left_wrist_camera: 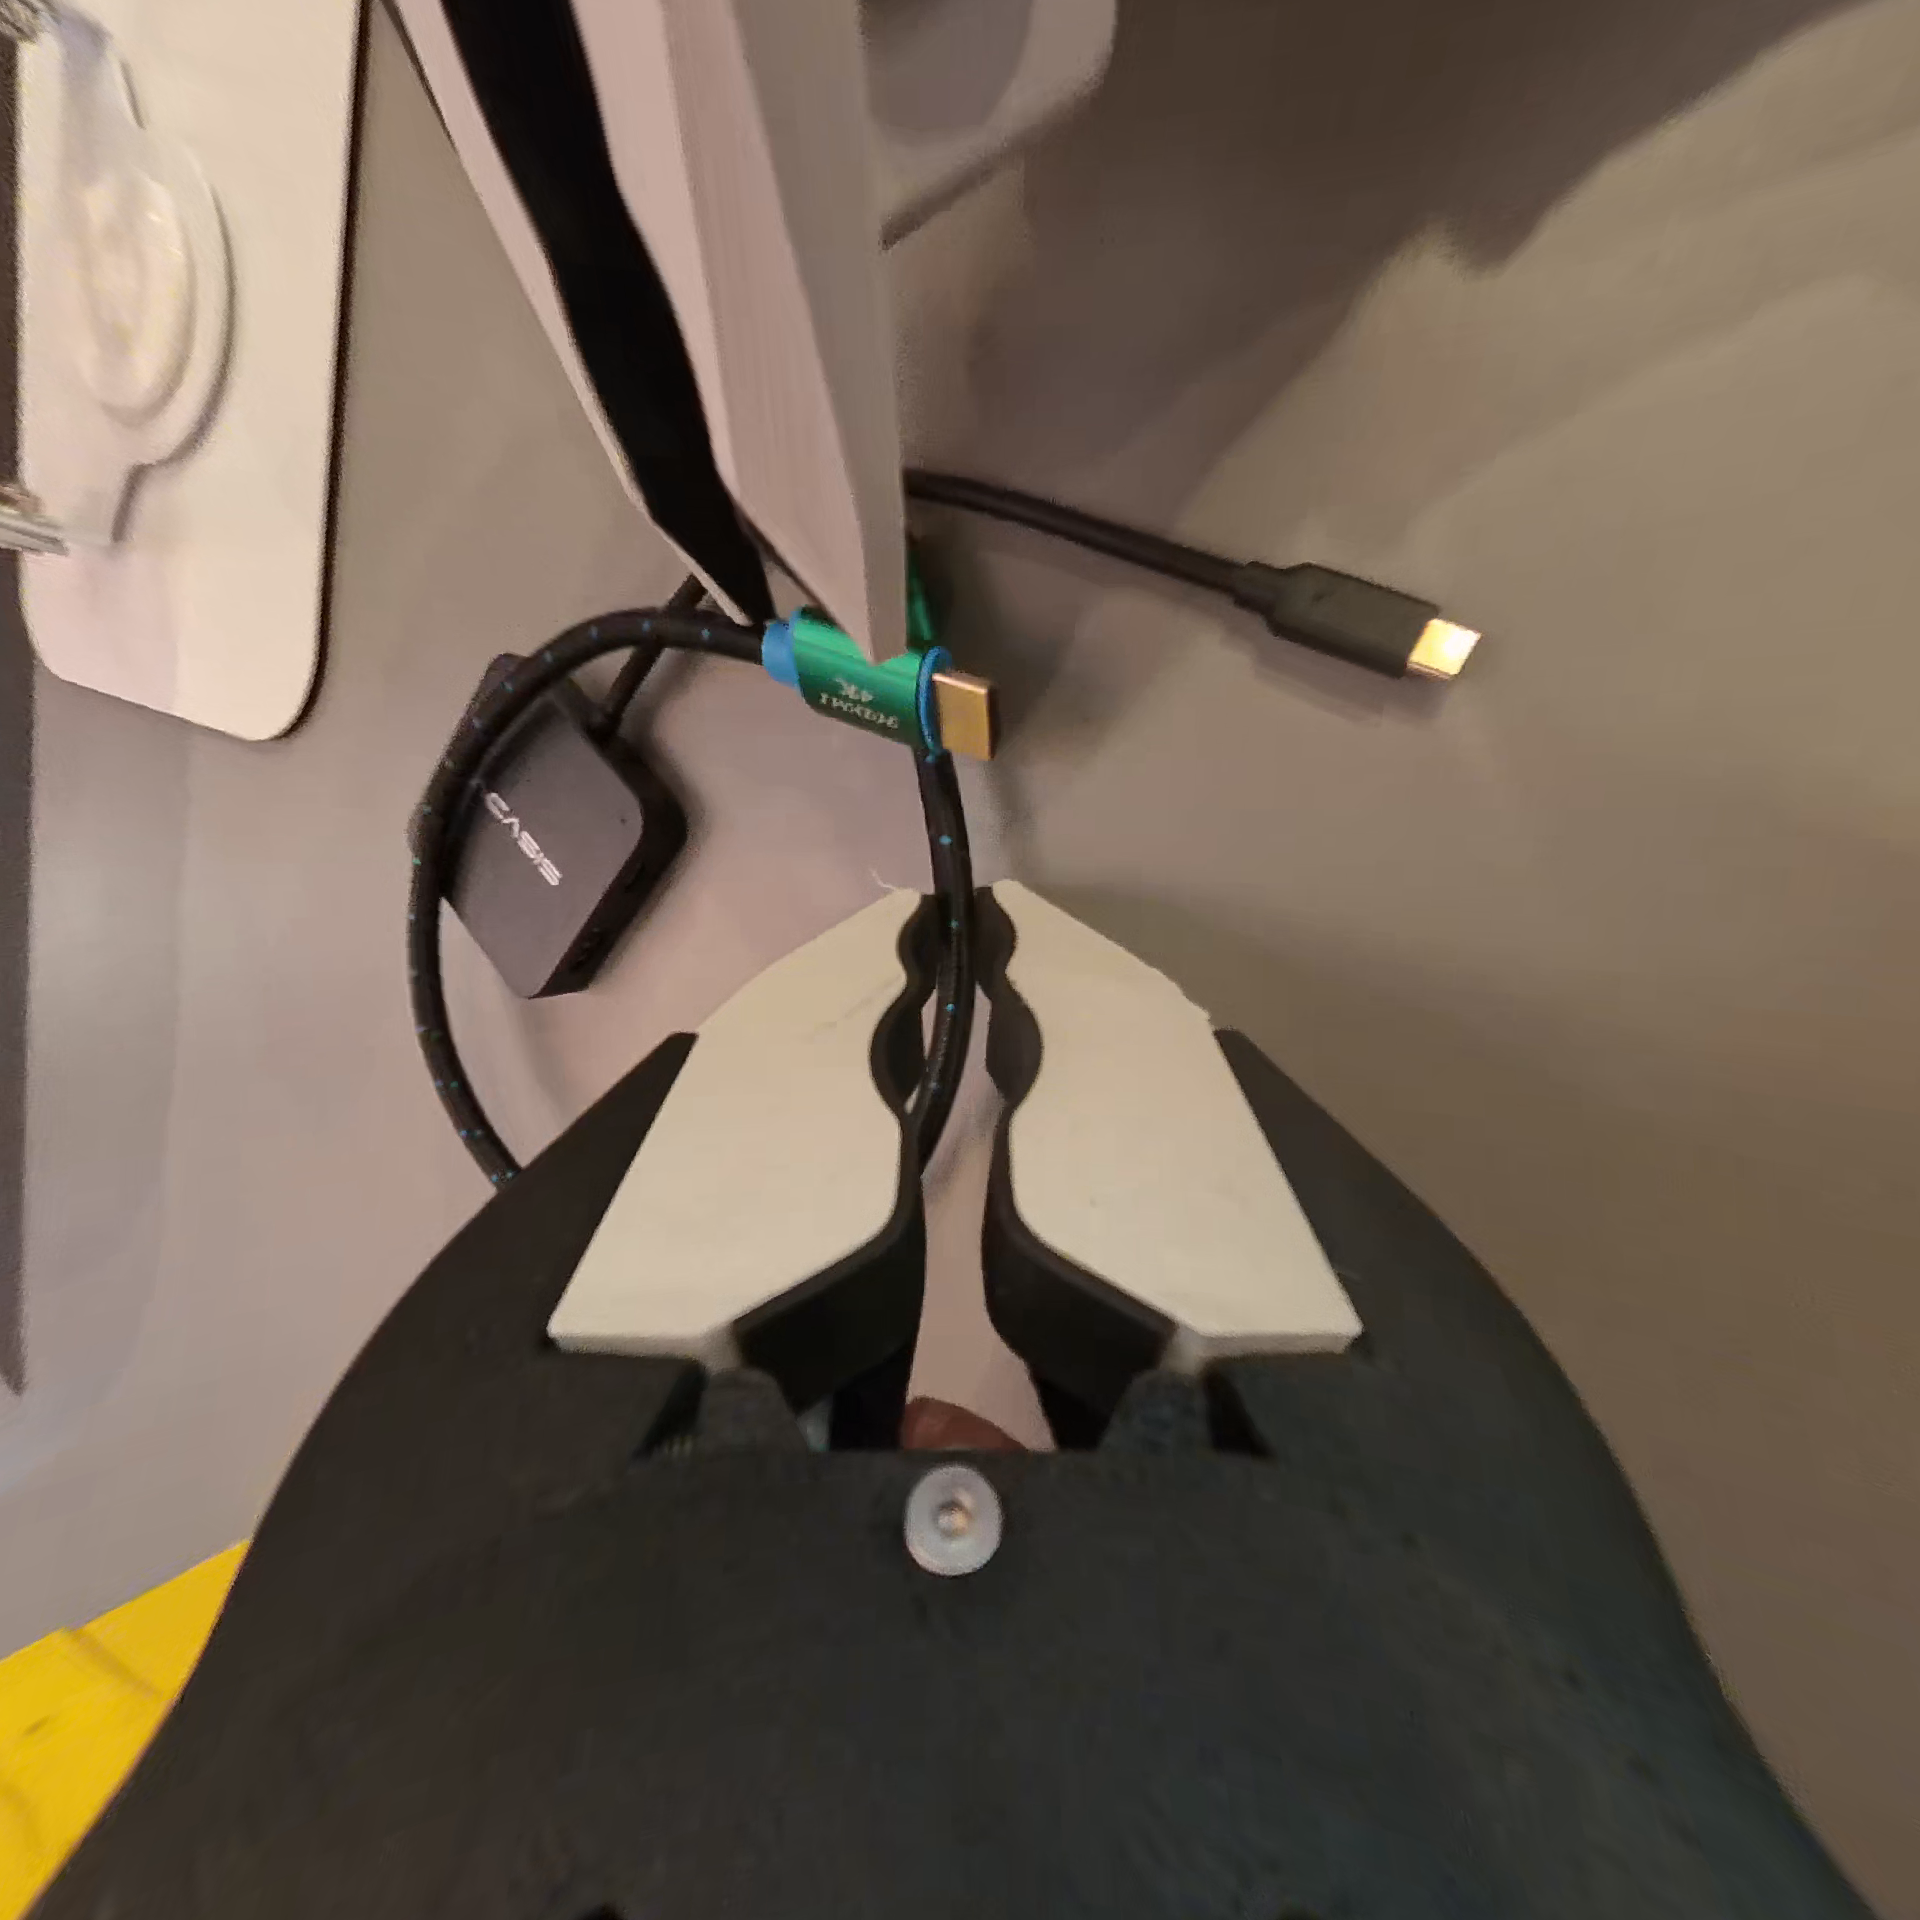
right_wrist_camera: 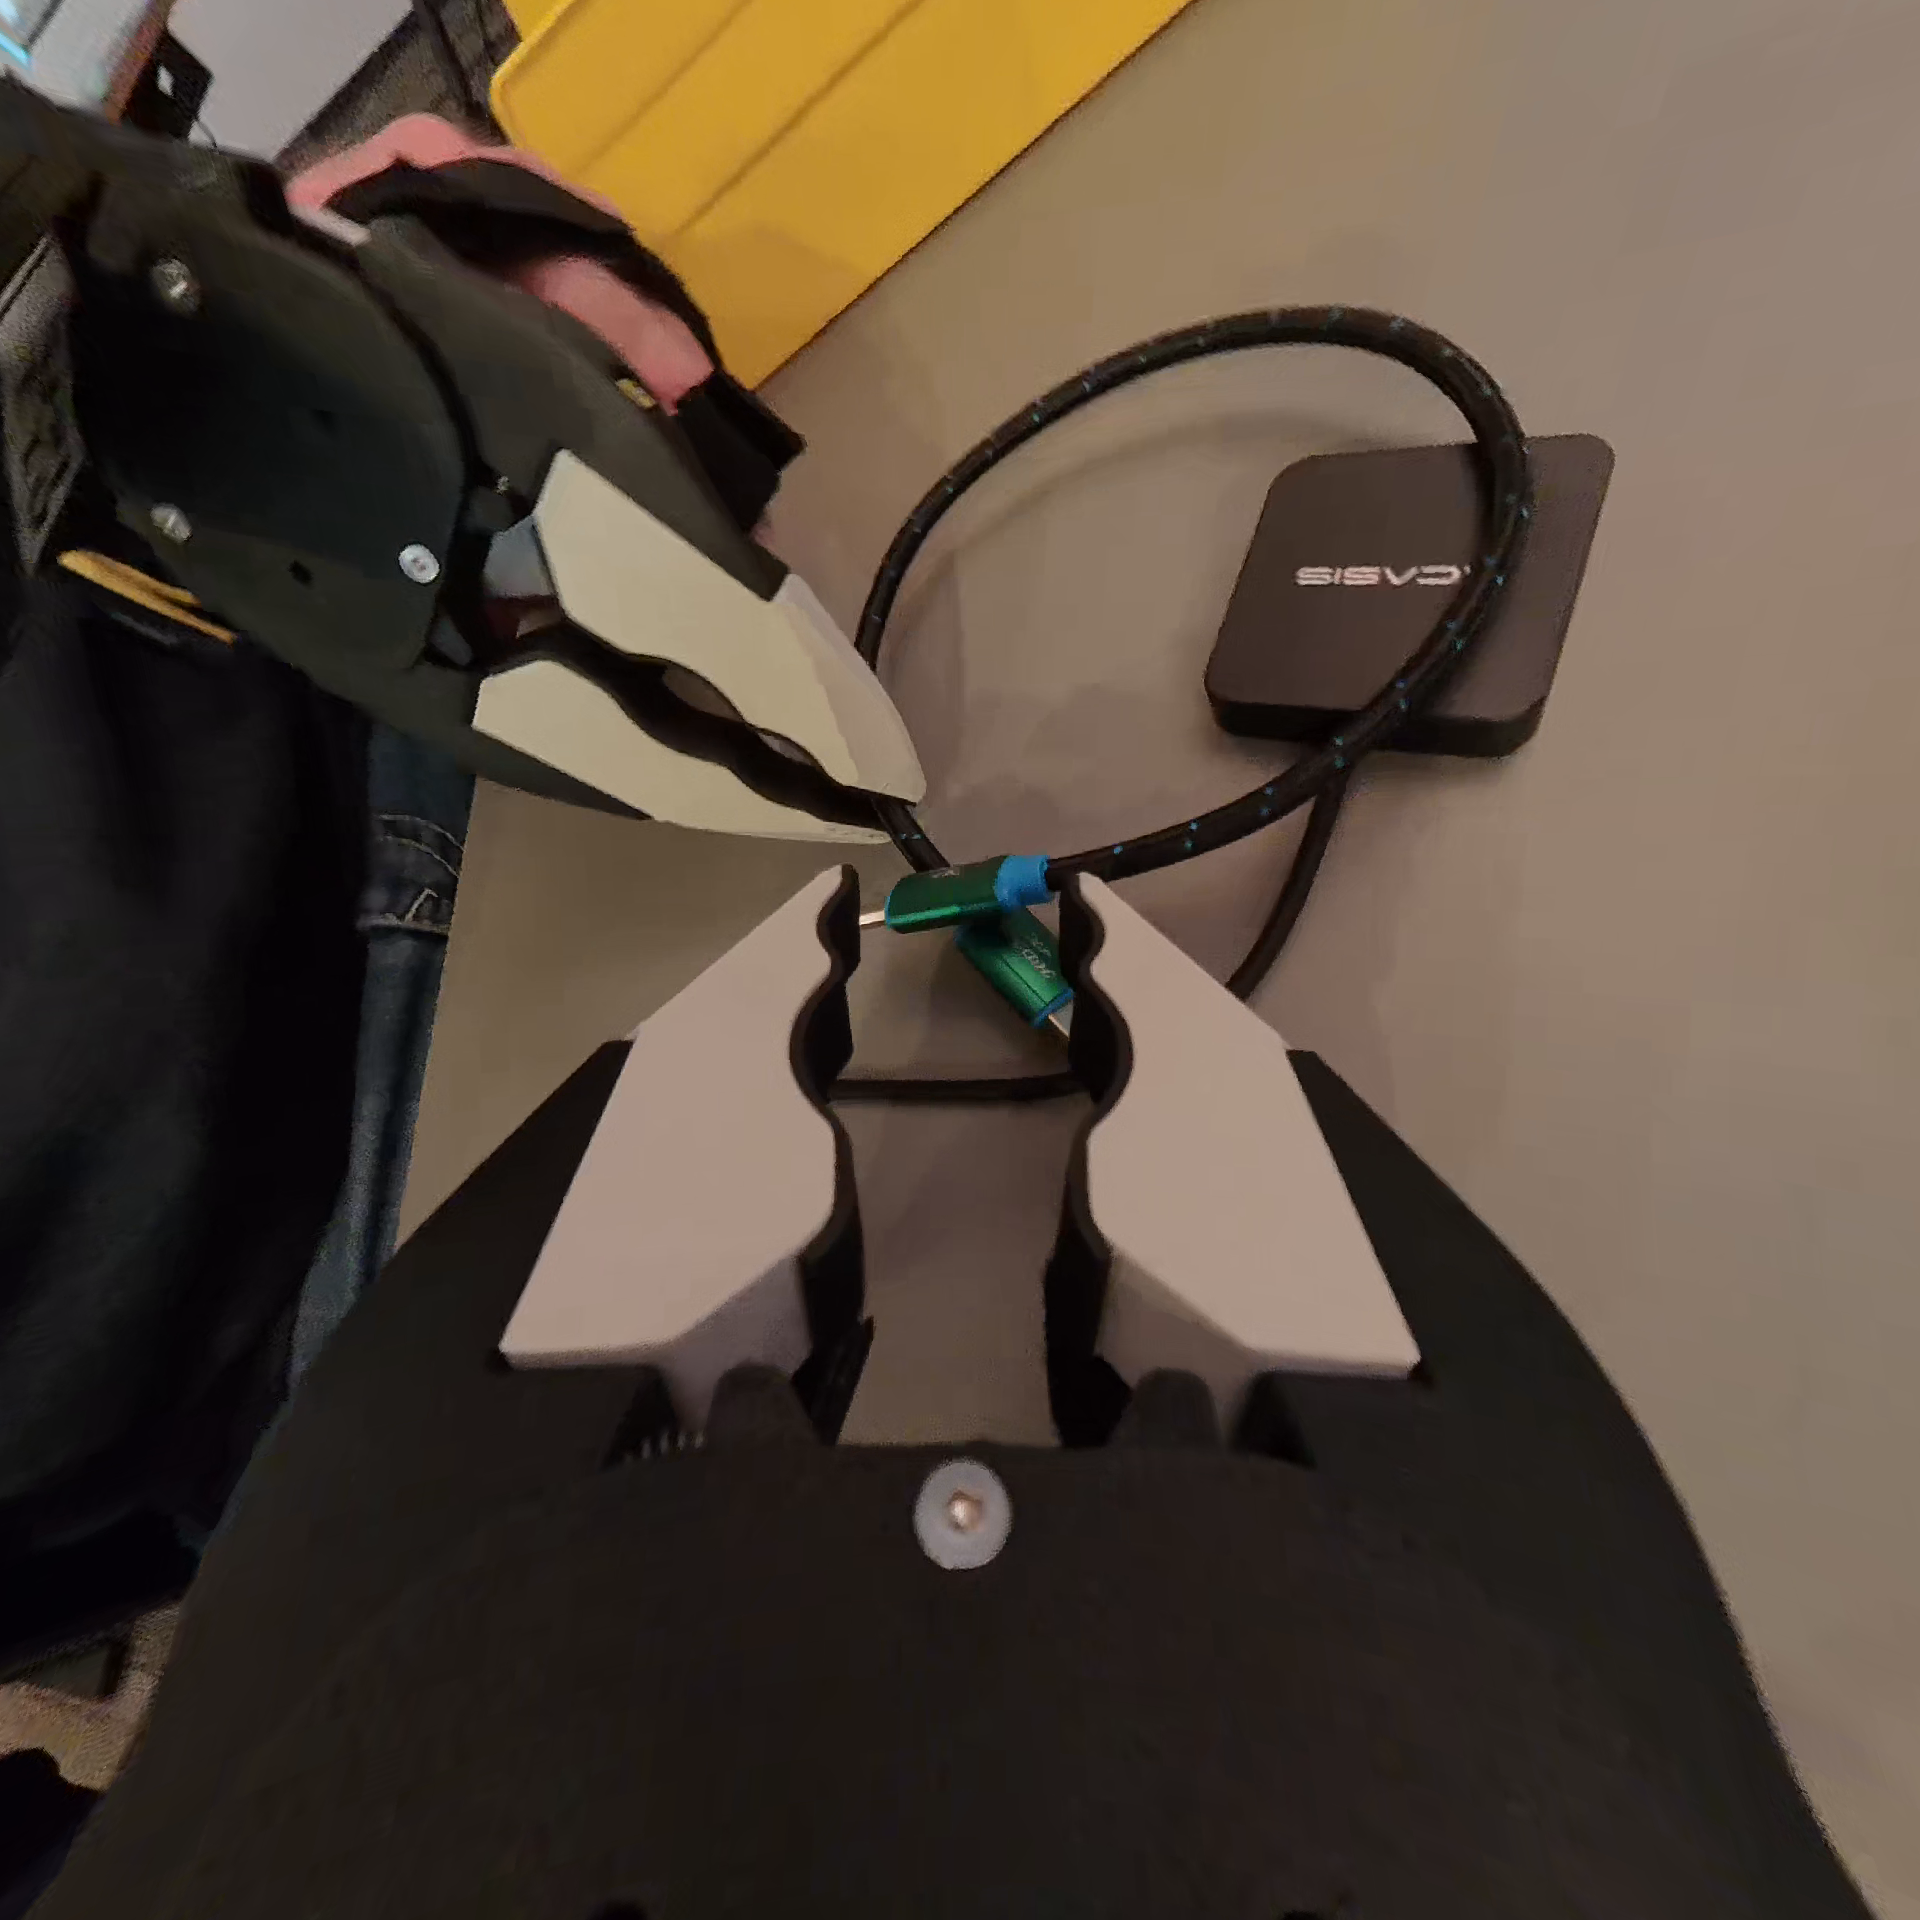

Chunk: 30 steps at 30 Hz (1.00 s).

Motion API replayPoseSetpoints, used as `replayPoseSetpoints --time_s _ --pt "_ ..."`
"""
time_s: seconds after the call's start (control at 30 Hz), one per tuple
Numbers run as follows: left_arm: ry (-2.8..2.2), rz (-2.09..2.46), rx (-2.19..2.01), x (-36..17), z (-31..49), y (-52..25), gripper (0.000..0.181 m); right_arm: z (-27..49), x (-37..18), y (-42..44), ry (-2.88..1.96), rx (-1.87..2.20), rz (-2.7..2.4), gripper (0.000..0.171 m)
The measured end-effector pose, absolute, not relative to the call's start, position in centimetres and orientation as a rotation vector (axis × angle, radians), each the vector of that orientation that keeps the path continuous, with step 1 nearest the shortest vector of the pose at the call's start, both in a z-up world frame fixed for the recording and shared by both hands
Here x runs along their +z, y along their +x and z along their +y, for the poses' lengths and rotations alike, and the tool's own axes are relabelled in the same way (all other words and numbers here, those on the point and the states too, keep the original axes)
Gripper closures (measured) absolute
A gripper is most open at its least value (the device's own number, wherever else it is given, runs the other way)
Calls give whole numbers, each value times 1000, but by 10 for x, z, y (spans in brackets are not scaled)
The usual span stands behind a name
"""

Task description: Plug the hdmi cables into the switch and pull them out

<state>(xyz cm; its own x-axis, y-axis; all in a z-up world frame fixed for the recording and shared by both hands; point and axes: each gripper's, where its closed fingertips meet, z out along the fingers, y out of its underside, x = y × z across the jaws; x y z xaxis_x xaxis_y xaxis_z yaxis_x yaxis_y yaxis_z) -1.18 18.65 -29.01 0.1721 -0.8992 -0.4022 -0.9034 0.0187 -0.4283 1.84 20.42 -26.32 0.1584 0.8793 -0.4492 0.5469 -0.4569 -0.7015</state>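
The black square switch (right_wrist_camera: 1403,592) lies flat on the grey table; it also shows in the left wrist view (left_wrist_camera: 551,862). A black braided HDMI cable (right_wrist_camera: 1195,821) loops over it and ends in a green plug (right_wrist_camera: 935,899) with a gold tip (left_wrist_camera: 961,717). My left gripper (left_wrist_camera: 951,894) is shut on the braided cable just behind that plug; it also shows in the right wrist view (right_wrist_camera: 894,816). My right gripper (right_wrist_camera: 961,904) is open, its jaws on either side of the green plug. A second green plug (right_wrist_camera: 1013,966) lies just under the first.
The switch's own thin black cable ends in a black plug (left_wrist_camera: 1340,613) lying free on the table. A yellow bin (right_wrist_camera: 810,135) stands at the table's far side. A white pad with a clear plastic piece (left_wrist_camera: 177,364) lies to the left. A person's hand (right_wrist_camera: 623,301) holds the left gripper. The left gripper's tips are roughly 5 centimeters from the right gripper's. The black square switch (right_wrist_camera: 1403,592) is about 8 centimeters from my right fingertips. Seen from the left wrist view (left_wrist_camera: 523,815) as well.
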Motion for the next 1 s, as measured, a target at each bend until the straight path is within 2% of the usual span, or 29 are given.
replayPoseSetpoints --time_s 0.03,0.13,0.23,0.27,0.33,0.6,1.0 --pt "-1835 1697 42 -288 188 -12 176 206 -265 19 -2092 1217 -1337 134" --pt "-1794 1673 79 -282 189 -8 176 207 -270 22 -2148 1241 -1295 130" --pt "-1703 1699 194 -276 191 -8 175 205 -255 15 -2100 1444 -1192 122" --pt "-1680 1708 225 -275 191 -8 175 207 -254 14 -2100 1479 -1162 127" --pt "-1644 1718 259 -274 190 -6 175 203 -254 12 -2075 1515 -1188 149" --pt "-1514 1721 387 -255 197 -10 175 219 -231 16 -1944 1497 -1096 157" --pt "-1320 1663 280 -203 196 -13 174 239 -198 43 -1800 1617 -907 158"
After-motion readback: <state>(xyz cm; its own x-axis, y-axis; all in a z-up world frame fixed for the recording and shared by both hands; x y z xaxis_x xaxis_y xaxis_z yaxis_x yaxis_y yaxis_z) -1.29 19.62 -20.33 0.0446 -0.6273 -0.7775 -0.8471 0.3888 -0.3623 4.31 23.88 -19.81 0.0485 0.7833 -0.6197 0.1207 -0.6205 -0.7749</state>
